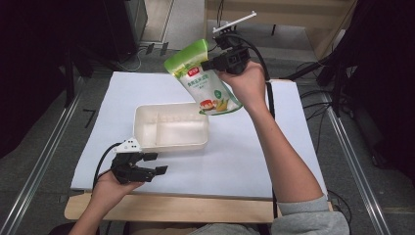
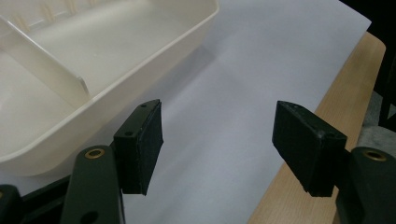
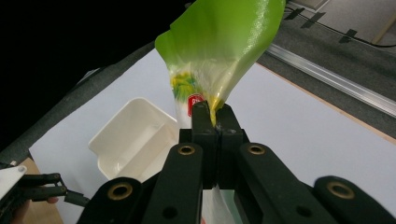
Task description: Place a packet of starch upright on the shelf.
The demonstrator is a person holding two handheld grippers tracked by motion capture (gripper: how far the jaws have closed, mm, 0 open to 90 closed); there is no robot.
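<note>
A green and white food pouch (image 1: 203,81) hangs in the air over the far right corner of a cream two-compartment tray (image 1: 147,142). My right gripper (image 1: 208,64) is shut on the pouch's edge, and in the right gripper view the jaws pinch the green foil (image 3: 219,46) between them at the right gripper's (image 3: 214,116) tips. The tray (image 3: 109,154) lies below and to the left there. My left gripper (image 1: 155,163) rests low at the table's near left, open, with nothing between its pads (image 2: 144,144). The tray's wall (image 2: 116,88) is just beside its left jaw.
White paper (image 1: 244,156) covers the table, with a wooden edge (image 1: 171,208) along the near side. Metal rails (image 1: 44,152) run along both sides of the table. Cables (image 1: 142,51) lie on the floor beyond the far edge.
</note>
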